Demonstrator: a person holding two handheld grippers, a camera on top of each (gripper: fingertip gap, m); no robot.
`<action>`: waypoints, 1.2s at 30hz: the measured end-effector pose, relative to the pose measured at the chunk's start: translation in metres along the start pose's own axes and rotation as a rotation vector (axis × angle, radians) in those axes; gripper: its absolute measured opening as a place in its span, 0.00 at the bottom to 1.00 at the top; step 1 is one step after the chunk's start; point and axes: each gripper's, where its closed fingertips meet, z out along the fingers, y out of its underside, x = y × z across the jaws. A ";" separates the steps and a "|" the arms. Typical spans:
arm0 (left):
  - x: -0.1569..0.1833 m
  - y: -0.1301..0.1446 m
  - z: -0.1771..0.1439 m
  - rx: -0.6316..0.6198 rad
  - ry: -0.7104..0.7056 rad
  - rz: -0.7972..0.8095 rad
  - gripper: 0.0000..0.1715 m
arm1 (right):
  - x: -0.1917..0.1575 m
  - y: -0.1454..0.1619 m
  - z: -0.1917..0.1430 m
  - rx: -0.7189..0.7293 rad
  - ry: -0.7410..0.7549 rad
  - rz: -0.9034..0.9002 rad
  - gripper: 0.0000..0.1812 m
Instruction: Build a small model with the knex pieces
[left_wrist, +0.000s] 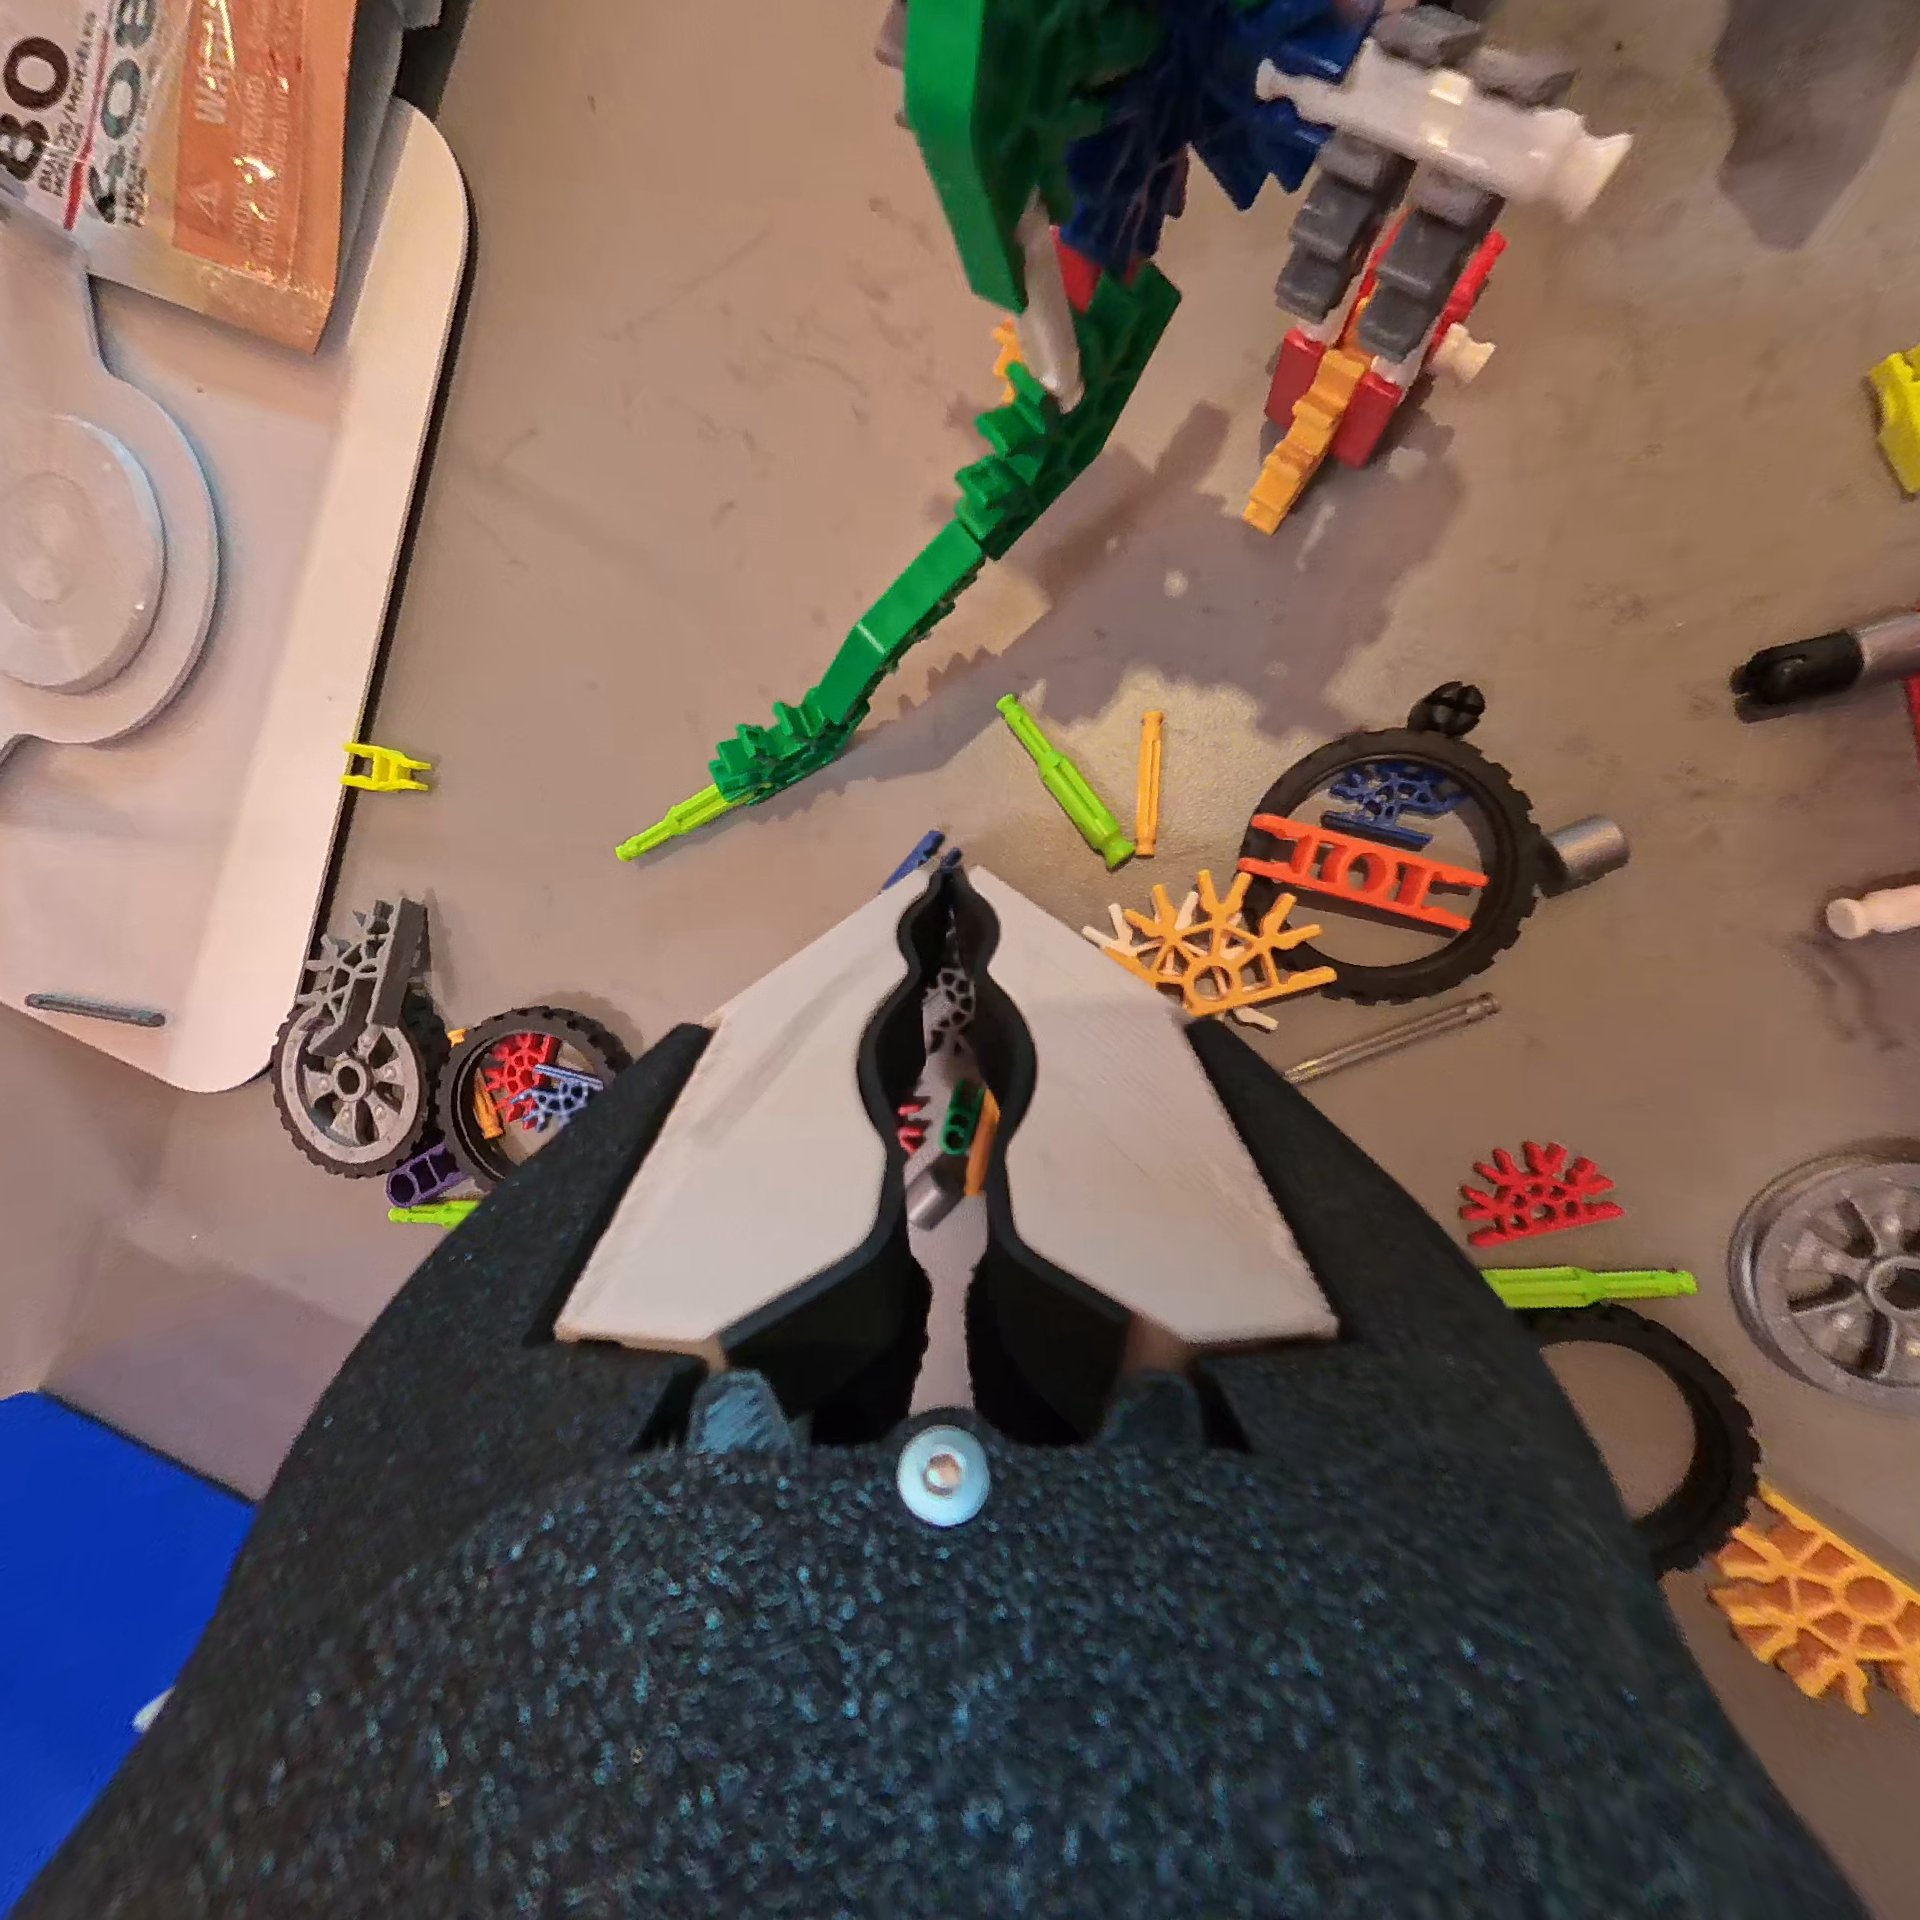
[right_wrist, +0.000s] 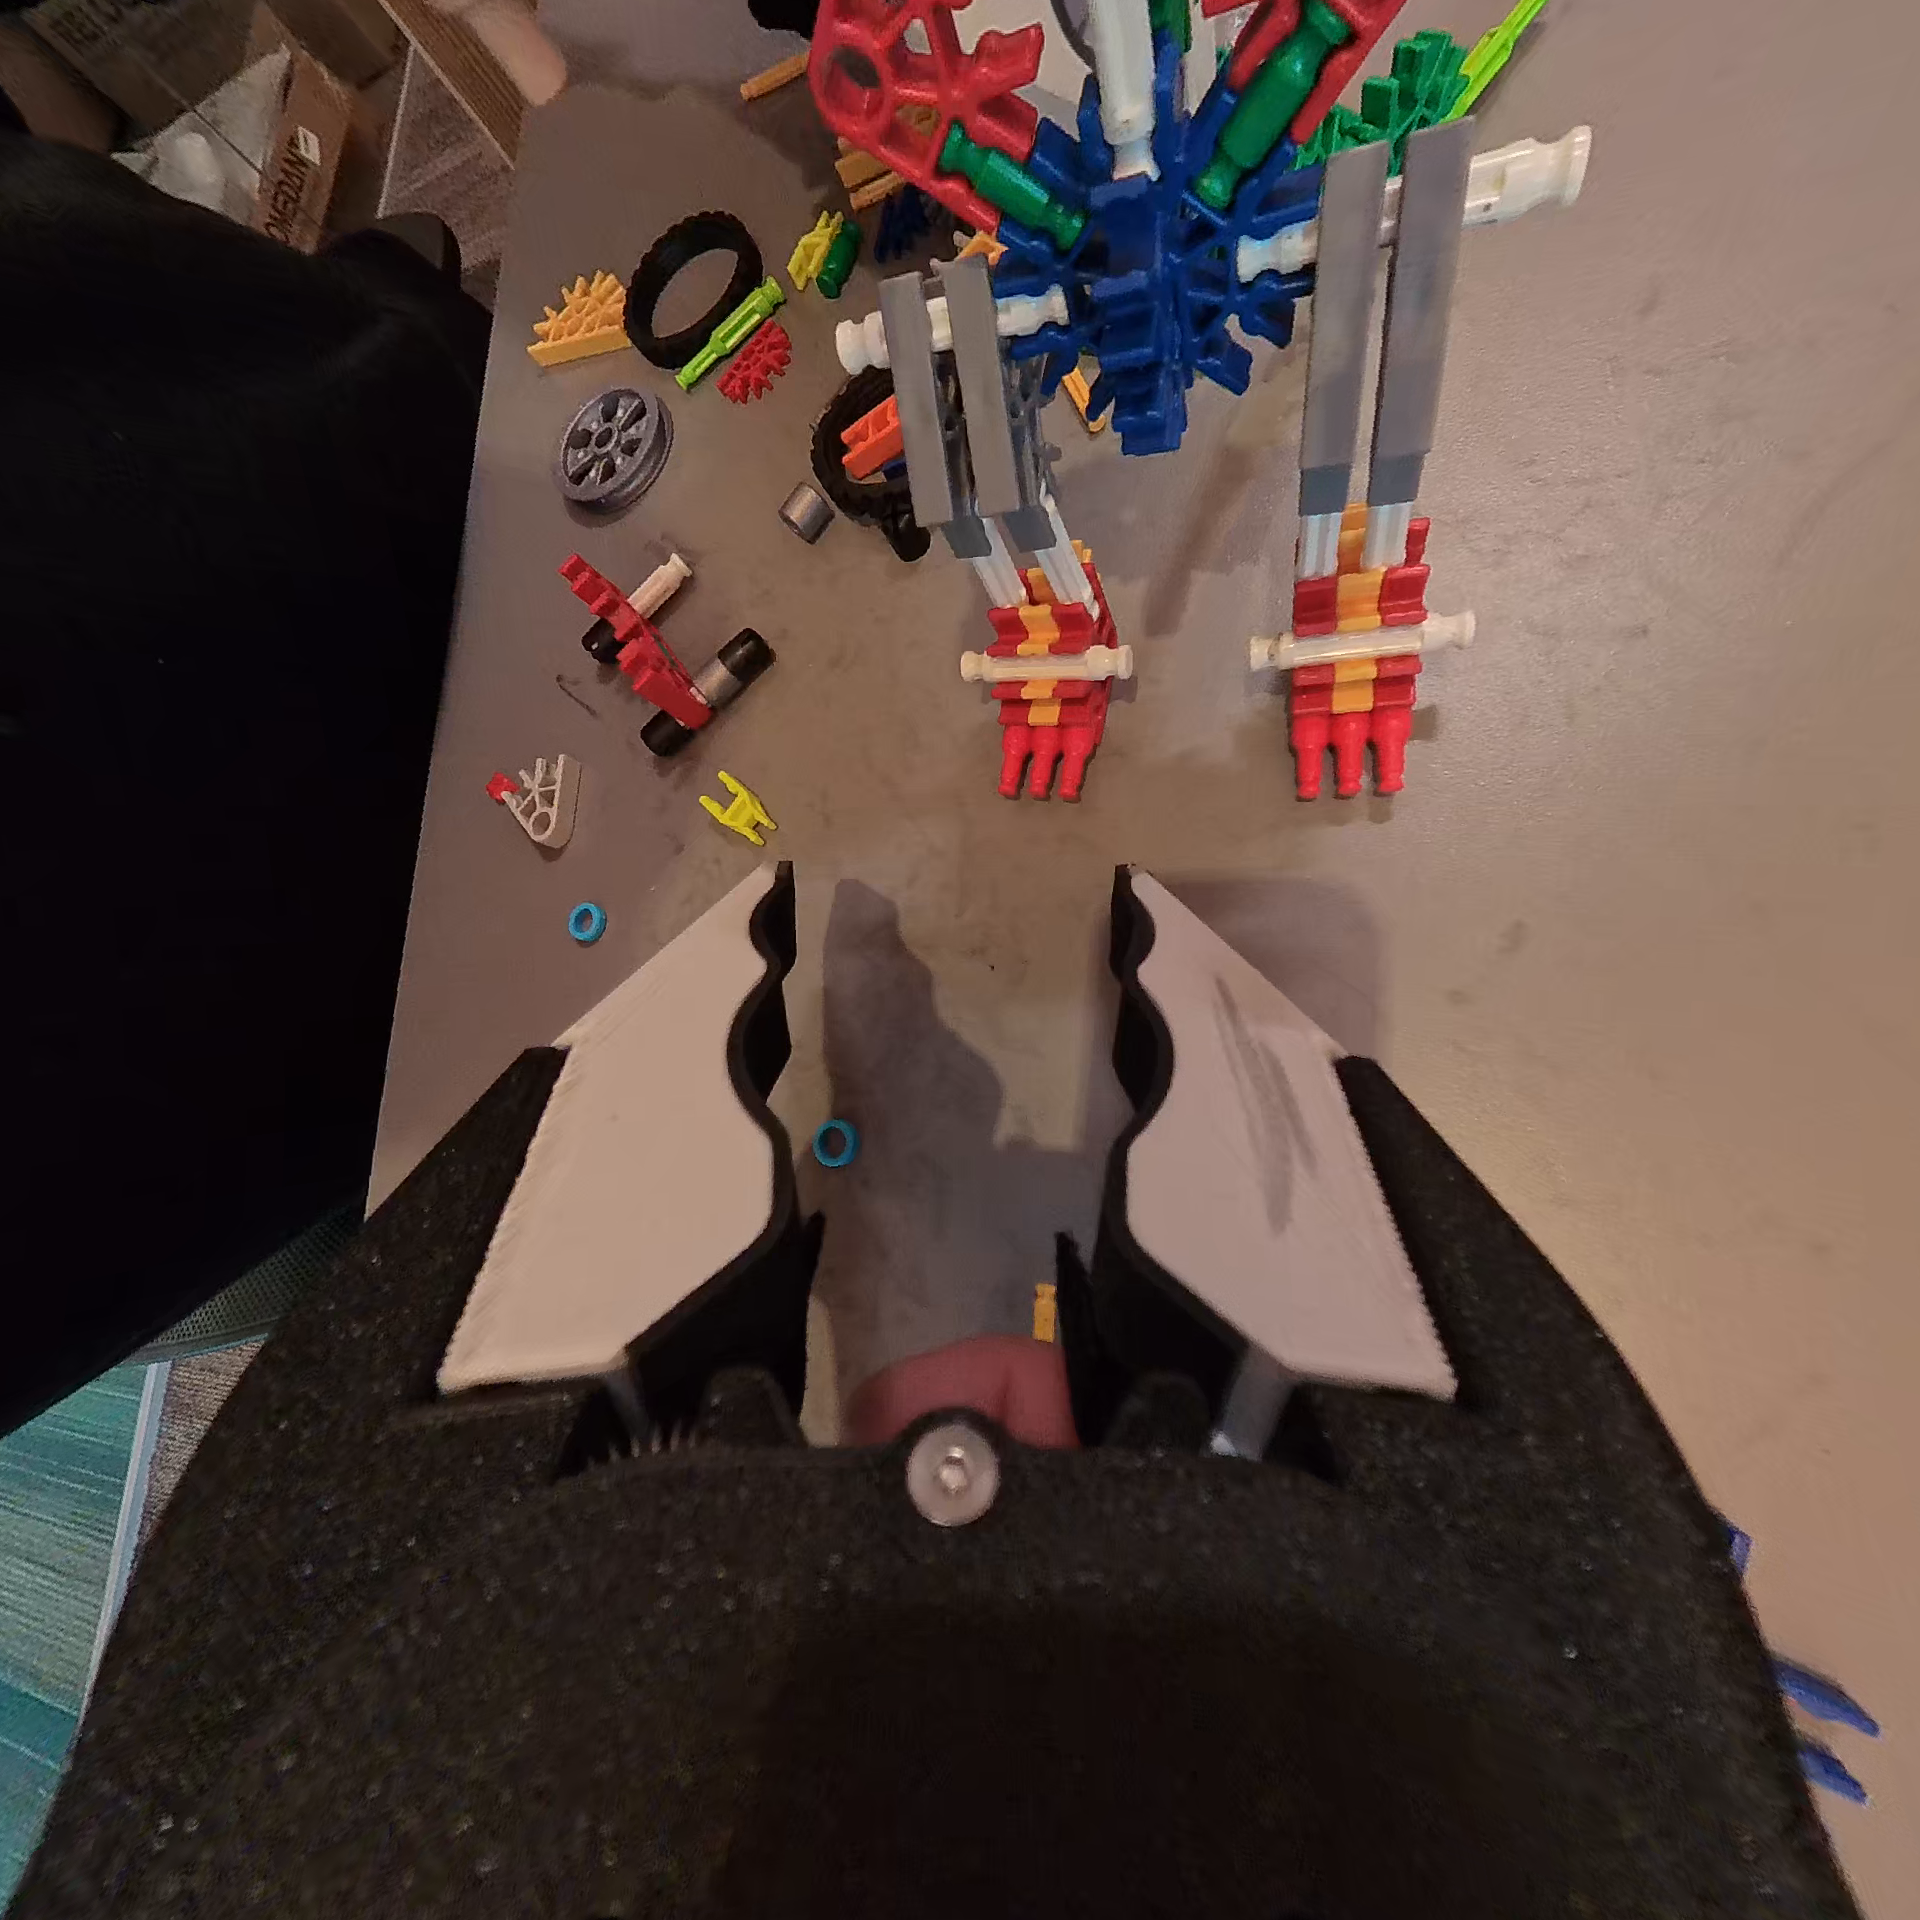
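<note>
Black bumpy plastic fills the bottom of both views, and that is the body of each gripper. Under them is a grey bench (left_wrist: 644, 416) with toy building bits all over it. Biggest on it is a model (right_wrist: 1132, 270) with a blue middle, grey legs and two red feet (right_wrist: 1039, 717) that stand side by side. Its long green tail (left_wrist: 987, 468) slopes down until the tip touches the bench. A white board (left_wrist: 312, 623) lies at the far left edge. The left gripper (left_wrist: 948, 883) is closed, tips together, low over the bits and just short of the end of the tail. A little blue piece (left_wrist: 920, 854) pokes out right at those tips. I cannot tell if it is pinched or only lying under them. More small bits show through the thin gap between the fingers. Near it on the right lie a black tyre (left_wrist: 1496, 831) with an orange piece inside, an orange star piece (left_wrist: 1210, 951) touching the tyre, and a lime rod (left_wrist: 1060, 779). On its left are a grey wheel (left_wrist: 348, 1081) and one more tyre, side by side. The right gripper (right_wrist: 951, 883) is wide open and holds nothing. It hangs over a bare patch of bench, in front of the red feet and apart from them. A tiny blue ring (right_wrist: 834, 1143) lies between its fingers, close to the left one. Bits this small look light and easy to knock away.
</note>
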 end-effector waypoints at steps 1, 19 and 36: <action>0.000 0.000 -0.001 0.000 0.001 0.003 0.00 | 0.000 0.000 0.000 0.000 0.000 0.000 0.33; -0.006 0.003 0.003 0.009 0.018 -0.016 0.08 | -0.001 0.000 0.001 -0.001 0.001 -0.004 0.33; 0.003 -0.004 -0.006 0.063 0.029 -0.010 0.08 | -0.001 0.000 0.001 0.004 -0.004 0.001 0.33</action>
